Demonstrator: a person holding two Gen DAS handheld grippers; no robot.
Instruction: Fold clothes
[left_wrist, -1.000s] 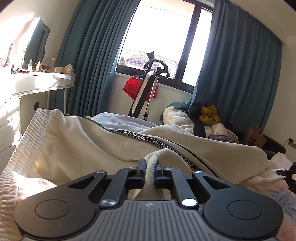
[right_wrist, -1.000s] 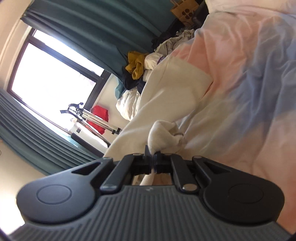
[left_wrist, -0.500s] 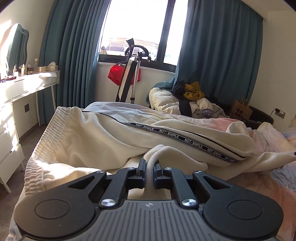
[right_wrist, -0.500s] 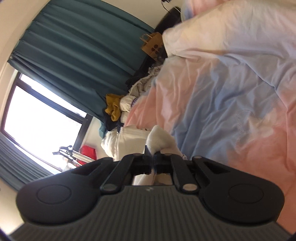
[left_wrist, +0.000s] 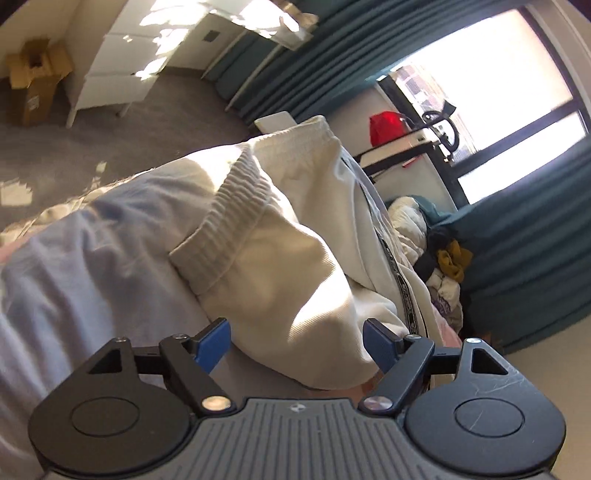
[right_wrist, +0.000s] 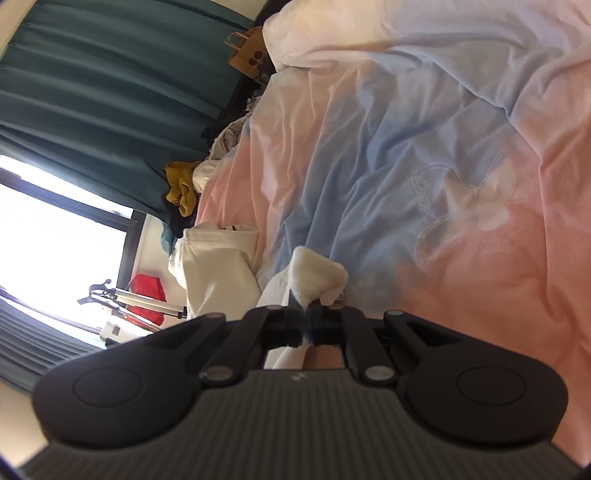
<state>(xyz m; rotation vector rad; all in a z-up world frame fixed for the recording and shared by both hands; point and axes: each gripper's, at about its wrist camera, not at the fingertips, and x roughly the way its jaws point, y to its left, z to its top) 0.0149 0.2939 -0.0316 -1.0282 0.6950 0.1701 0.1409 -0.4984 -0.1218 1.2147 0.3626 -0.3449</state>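
Right now your left gripper (left_wrist: 297, 341) stands wide open, its blue pads (left_wrist: 212, 341) spread well apart with nothing between them; the cream sweatpants (left_wrist: 295, 258) lie just ahead of it on the pastel duvet (left_wrist: 92, 258), a bulging fold of the fabric sitting in front of the gap between the fingers without being pinched. From that gripper, the ribbed waistband (left_wrist: 236, 206) runs up and to the left across the garment, and the black lettered side stripe (left_wrist: 397, 269) trails along the pants' right edge toward the teal curtains (left_wrist: 535, 258). Your right gripper (right_wrist: 306, 323) is closed tight on a bunched bit of the same cream fabric (right_wrist: 314, 277), which pokes out just beyond the fingertips. From that gripper, the rest of the pants (right_wrist: 218, 269) lies to the left and slightly further off, resting on the pink-and-blue duvet, with the clothes pile (right_wrist: 184, 188) beyond it by the curtains.
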